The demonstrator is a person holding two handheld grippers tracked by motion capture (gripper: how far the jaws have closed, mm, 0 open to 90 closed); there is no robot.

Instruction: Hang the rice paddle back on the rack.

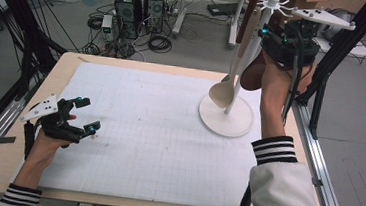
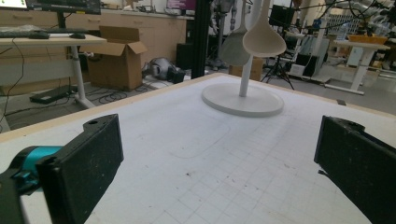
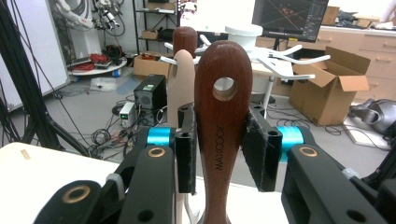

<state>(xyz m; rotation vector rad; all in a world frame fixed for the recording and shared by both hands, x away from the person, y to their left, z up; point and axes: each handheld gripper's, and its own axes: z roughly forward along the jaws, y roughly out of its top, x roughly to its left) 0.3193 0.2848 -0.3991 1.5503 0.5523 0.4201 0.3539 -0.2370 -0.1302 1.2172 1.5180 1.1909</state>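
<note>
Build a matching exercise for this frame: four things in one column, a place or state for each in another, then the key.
1. left gripper
2. right gripper
3. brown handle
4. pale ladle

A. hangs on the rack, bowl low
B. open above the mat
C. shut on the brown handle
D. upright between black pads, hole at top

Pairs: 1-B, 2-C, 3-D, 4-A

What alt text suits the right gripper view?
The right claw clamps the dark wooden utensil handle, its hanging hole just short of the white rack's hooks. Two more handles hang behind.
</note>
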